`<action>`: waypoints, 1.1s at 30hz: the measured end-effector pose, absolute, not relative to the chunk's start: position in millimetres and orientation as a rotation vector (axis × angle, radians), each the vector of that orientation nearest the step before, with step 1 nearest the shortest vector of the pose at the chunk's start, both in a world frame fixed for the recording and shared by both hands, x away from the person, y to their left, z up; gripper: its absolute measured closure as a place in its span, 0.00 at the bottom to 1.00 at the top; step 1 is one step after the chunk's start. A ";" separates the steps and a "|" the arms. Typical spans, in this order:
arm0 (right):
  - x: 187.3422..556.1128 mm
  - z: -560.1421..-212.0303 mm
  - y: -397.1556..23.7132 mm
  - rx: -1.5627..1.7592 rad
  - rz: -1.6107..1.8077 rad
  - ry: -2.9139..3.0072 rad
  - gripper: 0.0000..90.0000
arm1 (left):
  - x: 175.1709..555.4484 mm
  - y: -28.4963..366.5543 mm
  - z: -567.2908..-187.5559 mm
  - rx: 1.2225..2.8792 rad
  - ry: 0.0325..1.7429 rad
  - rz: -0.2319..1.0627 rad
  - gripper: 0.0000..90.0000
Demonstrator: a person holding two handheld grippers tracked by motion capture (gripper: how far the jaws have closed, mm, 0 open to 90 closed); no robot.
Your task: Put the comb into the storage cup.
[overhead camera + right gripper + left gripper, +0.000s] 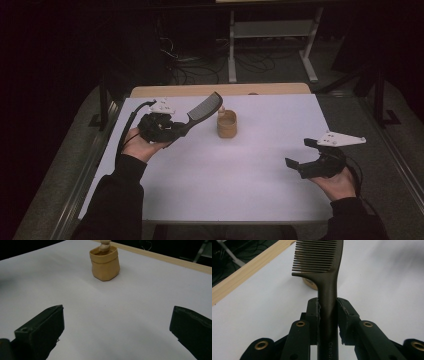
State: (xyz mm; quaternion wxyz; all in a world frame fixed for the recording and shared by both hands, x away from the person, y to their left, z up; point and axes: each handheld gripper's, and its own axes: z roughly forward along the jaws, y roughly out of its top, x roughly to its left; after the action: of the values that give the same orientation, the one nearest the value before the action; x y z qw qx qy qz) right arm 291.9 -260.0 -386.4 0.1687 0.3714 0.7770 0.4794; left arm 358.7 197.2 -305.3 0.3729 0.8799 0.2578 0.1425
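a: where's the comb (202, 110)?

b: in the left tongs (176, 131), up off the worktop (250, 165). in the left gripper view both pads clamp its handle (327, 322), with the teeth pointing to the left of that view. in the high view the comb slants up and away toward the far side, its head reaching near the tan pouch (226, 125).

a: and the pouch?

b: upright on the white sheet, a bit past the middle toward the far edge. something pale sticks out of its top (104, 245); i can't tell what it is.

a: right side?

b: the right tongs (300, 156) are released, jaws spread wide with nothing between them. they hover near the right edge of the worktop, well apart from the pouch and aimed toward it. a grey plate (342, 140) sits on top.
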 end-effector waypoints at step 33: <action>315.5 -357.0 -220.6 0.964 1.387 2.321 0.00 | 336.2 171.5 -306.4 2.208 0.562 0.363 0.81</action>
State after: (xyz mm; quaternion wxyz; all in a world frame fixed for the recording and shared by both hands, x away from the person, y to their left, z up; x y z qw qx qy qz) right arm 315.5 -220.6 -357.0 0.1351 0.3326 0.8011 0.4788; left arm 336.2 171.5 -306.4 0.4054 0.8749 0.2226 0.1438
